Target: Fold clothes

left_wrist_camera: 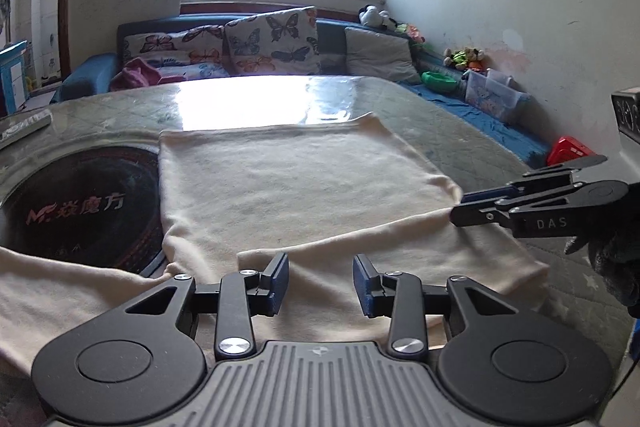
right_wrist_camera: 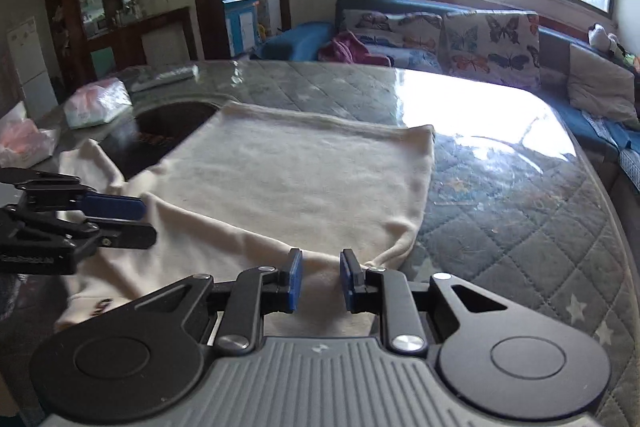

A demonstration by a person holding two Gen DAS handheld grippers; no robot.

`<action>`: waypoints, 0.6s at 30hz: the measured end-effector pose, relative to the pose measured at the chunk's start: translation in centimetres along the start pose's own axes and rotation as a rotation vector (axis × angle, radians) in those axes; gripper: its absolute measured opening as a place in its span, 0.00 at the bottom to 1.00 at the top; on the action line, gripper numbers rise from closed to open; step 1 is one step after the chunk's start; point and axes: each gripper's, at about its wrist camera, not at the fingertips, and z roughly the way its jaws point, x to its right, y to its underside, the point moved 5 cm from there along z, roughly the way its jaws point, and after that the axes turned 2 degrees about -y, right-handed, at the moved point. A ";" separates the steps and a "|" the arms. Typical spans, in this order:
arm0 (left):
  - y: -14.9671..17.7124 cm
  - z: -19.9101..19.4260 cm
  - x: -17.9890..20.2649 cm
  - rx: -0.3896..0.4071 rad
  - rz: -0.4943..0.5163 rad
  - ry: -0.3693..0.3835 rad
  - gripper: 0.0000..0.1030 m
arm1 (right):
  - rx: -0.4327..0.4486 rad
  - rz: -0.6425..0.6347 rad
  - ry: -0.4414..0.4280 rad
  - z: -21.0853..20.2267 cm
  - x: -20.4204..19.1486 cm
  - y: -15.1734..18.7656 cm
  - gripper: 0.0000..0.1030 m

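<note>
A cream garment (left_wrist_camera: 288, 187) lies flat on the table, partly folded, with a sleeve spreading to the left over a black induction hob (left_wrist_camera: 80, 211). It also shows in the right wrist view (right_wrist_camera: 304, 179). My left gripper (left_wrist_camera: 320, 281) is open and empty, hovering over the garment's near folded edge. My right gripper (right_wrist_camera: 319, 279) is open and empty over the garment's near right corner. In the left wrist view the right gripper (left_wrist_camera: 464, 207) comes in from the right, at the garment's right edge. In the right wrist view the left gripper (right_wrist_camera: 140, 219) sits at the left, over the garment.
The table (right_wrist_camera: 500, 187) has a quilted cover under glass. Plastic bags (right_wrist_camera: 96, 103) and a remote (right_wrist_camera: 164, 75) lie at its far left. A blue sofa with butterfly cushions (left_wrist_camera: 272, 43) stands behind, with toys and a clear box (left_wrist_camera: 496, 95) along the right wall.
</note>
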 end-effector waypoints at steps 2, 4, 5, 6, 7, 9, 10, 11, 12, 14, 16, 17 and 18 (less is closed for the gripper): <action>0.4 0.0 -0.7 -0.001 -0.013 -0.002 0.33 | -0.009 0.011 -0.001 0.5 0.4 0.3 0.17; 0.4 -0.4 -1.3 0.003 -0.033 -0.003 0.33 | -0.006 0.007 -0.003 0.4 0.4 0.3 0.17; 0.4 -0.6 -1.4 0.007 -0.041 -0.005 0.33 | -0.007 0.000 -0.001 0.4 0.3 0.3 0.17; 0.3 -0.8 -1.6 0.012 -0.046 -0.005 0.33 | -0.008 -0.009 0.003 0.3 0.2 0.3 0.18; 0.3 -1.0 -1.7 0.013 -0.045 -0.008 0.33 | -0.009 -0.018 0.007 0.3 0.0 0.3 0.19; 0.6 -1.2 -2.2 0.006 -0.041 -0.033 0.33 | -0.006 -0.040 0.013 0.2 -0.4 0.1 0.20; 0.7 -1.5 -2.4 0.005 -0.044 -0.039 0.33 | -0.007 -0.048 0.016 0.2 -0.6 0.1 0.21; 0.9 -1.9 -2.7 0.008 -0.050 -0.038 0.33 | -0.007 -0.067 0.029 0.1 -1.0 -0.1 0.21; 1.1 -2.3 -3.0 0.011 -0.055 -0.036 0.33 | -0.006 -0.078 0.034 0.0 -1.3 -0.1 0.21; 1.3 -3.4 -3.6 0.020 -0.061 -0.054 0.33 | -0.006 -0.110 0.009 -0.2 -2.5 -0.3 0.21; 1.6 -4.4 -4.6 0.027 -0.078 -0.082 0.33 | -0.006 -0.133 -0.014 -0.2 -3.6 -0.5 0.22; 1.7 -4.9 -5.2 0.031 -0.090 -0.099 0.33 | -0.006 -0.159 -0.038 -0.1 -4.6 -0.7 0.22; 1.7 -5.4 -5.9 0.036 -0.106 -0.119 0.33 | -0.006 -0.187 -0.064 0.0 -5.8 -0.9 0.22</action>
